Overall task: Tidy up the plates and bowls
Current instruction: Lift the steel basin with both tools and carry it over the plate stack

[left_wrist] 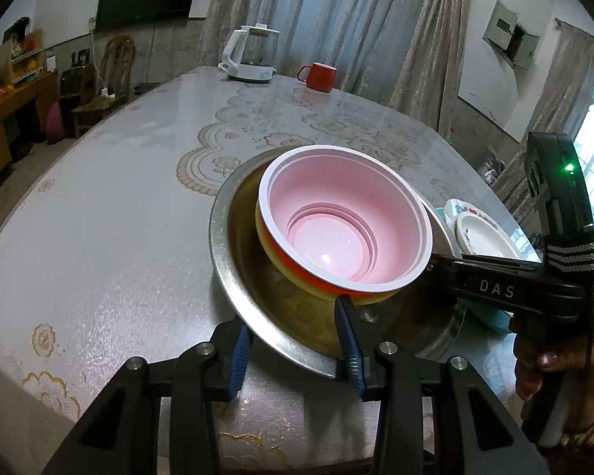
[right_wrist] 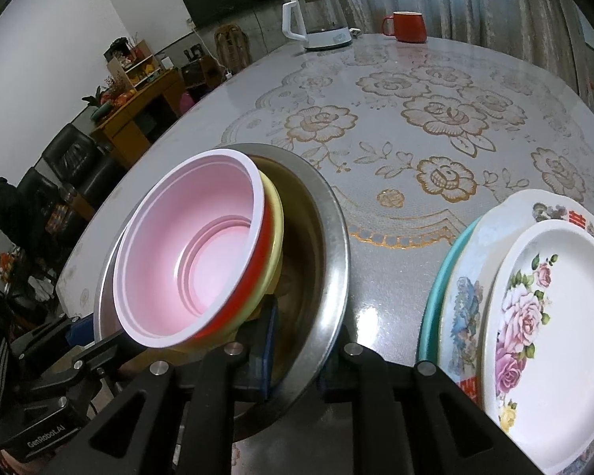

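Round table, floral cloth; kettle and mug at far edge, curtains behind. Near edge: steel basin holding stacked bowls. Left gripper and right gripper each astride basin rim, jaws apart. Plates right of basin.

A wide steel basin stands upright on the surface and holds a tilted nest of bowls: a pink bowl with a white rim and stepped inside sits in a red bowl, which sits in a pale yellow bowl. At three o'clock of the basin in the right wrist view, well apart from it, lies a flat stack: a white rose-printed plate on a scenic patterned plate on a teal plate.
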`<state>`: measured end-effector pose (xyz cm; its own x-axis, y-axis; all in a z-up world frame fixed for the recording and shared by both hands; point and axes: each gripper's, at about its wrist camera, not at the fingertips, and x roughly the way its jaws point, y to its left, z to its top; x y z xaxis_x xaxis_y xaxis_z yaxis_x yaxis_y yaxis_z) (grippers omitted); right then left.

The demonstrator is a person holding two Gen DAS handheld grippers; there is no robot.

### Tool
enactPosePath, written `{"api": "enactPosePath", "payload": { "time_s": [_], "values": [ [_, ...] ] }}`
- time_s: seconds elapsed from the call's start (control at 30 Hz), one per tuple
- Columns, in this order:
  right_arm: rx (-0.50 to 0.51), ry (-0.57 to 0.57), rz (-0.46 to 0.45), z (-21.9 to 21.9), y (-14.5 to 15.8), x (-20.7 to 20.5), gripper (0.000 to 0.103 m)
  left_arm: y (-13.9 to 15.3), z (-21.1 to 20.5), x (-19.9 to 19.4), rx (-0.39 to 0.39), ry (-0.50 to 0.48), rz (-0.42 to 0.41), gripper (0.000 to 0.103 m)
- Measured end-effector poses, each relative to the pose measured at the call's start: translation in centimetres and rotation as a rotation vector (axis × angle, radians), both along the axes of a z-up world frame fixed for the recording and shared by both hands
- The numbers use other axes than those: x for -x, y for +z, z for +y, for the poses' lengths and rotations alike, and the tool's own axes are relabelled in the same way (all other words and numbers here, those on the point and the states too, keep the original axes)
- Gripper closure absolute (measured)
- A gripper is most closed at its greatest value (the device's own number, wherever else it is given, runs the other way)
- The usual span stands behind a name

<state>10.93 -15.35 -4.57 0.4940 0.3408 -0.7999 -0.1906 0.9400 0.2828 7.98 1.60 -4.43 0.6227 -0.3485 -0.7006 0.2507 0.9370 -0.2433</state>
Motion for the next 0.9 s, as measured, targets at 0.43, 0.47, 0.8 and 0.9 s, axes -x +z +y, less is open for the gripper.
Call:
{"api": "enactPosePath", "payload": {
  "time_s": [0.43,0.47,0.8,0.9],
  "values": [
    [-0.036,-0.034,-0.025,-1.5,1.8,1.0,0.088,2.1,-1.4,0.7,-0.012,-0.030,-0.054,0.062],
    [-0.037,-0.038,-0.033,-1.7,2.1,1.2,0.088,2.3,-1.6,0.7,-0.013,-0.035,-0.061,0.062],
    [-0.041,-0.137,-0.096,-6.0,5.1,2.9,0.088,5.1,-5.8,0.3,-0.012,-0.147,-0.119,0.062],
    [-0.038,-0.182,-0.102,-7.8,5.7,3.7,0.088,5.5,-7.8,-0.1,-0.011,-0.196,-0.122,0.062]
  ]
}}
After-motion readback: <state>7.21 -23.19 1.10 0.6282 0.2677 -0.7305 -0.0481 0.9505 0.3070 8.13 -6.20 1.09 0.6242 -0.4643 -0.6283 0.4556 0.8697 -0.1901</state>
